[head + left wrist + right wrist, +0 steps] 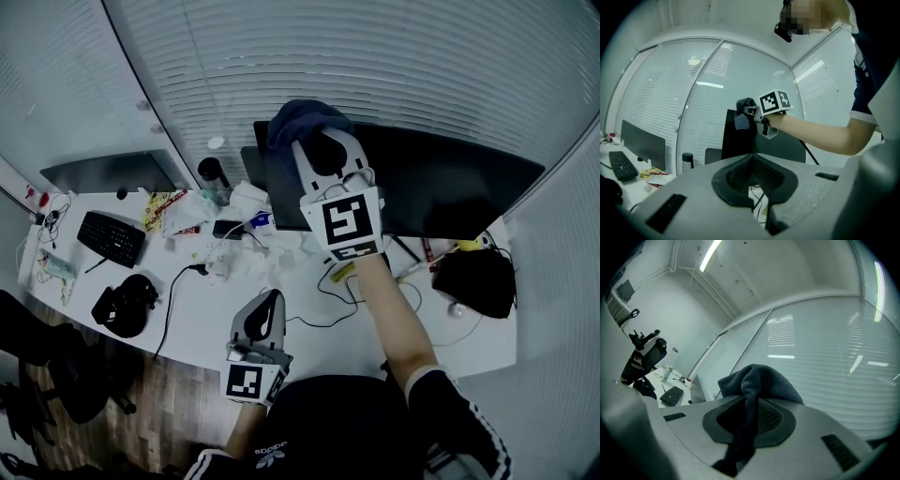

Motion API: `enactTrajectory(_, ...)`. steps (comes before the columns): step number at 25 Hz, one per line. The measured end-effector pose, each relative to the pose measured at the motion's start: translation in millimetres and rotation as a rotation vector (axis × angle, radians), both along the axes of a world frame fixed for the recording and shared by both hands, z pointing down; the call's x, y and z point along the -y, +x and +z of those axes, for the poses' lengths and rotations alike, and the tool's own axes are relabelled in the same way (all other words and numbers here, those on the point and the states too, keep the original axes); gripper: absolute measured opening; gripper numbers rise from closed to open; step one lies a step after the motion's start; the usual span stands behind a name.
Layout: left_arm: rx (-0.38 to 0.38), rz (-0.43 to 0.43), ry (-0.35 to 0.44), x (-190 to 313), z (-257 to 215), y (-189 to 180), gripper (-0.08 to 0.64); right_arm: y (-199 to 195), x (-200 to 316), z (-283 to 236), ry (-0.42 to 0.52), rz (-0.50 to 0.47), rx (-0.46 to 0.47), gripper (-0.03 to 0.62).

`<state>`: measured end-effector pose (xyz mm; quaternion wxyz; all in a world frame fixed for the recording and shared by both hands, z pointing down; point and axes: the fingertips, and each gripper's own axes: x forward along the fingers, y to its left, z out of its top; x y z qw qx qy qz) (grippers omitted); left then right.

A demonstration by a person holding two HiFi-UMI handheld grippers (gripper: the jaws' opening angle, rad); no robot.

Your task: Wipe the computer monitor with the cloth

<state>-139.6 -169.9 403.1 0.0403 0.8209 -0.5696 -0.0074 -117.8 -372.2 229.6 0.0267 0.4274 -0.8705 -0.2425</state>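
The monitor (450, 178) stands wide and dark at the back of the desk (309, 342), its long axis running left to right across my view. The cloth (300, 120) sits up at its top left corner. It's bunched in my right claw (326, 148), whose jaws are clamped on a fold with the rest mounded over the tips. I can't swear the cloth is pressed to the glass, but it's right at that upper edge. From the right gripper view I'm looking over the top at the blinds (825, 343), so almost the whole screen lies below and to the right of the cloth. That's the way to go, I reckon: down onto the face, then sweeping right along the length. My left claw (265, 309) hangs low near my body, jaws together on nothing, well away from the screen.
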Motion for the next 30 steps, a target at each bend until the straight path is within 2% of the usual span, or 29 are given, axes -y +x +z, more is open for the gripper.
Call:
enactTrajectory(6,-0.025,0.009,0.041,0,-15,32,0.005,39,0,1,-0.003,0.029,-0.002,0.048)
enactTrajectory(10,0.0,0.023,0.015,-2,-9,51,0.005,66,2,3,-0.001,0.047,-0.011,0.046)
enactTrajectory(13,-0.008,0.029,0.034,-4,-16,68,0.005,82,2,4,0.0,0.06,-0.017,0.048)
enactTrajectory(18,0.023,0.034,0.031,-9,-13,88,0.005,110,3,5,0.003,0.074,-0.029,0.048)
enactTrajectory(23,0.018,0.027,0.022,-13,-16,110,0.005,145,3,2,0.006,0.103,-0.033,0.047)
enactTrajectory(30,0.031,0.066,0.055,-16,-21,147,0.005,194,4,1,0.005,0.138,-0.029,0.048)
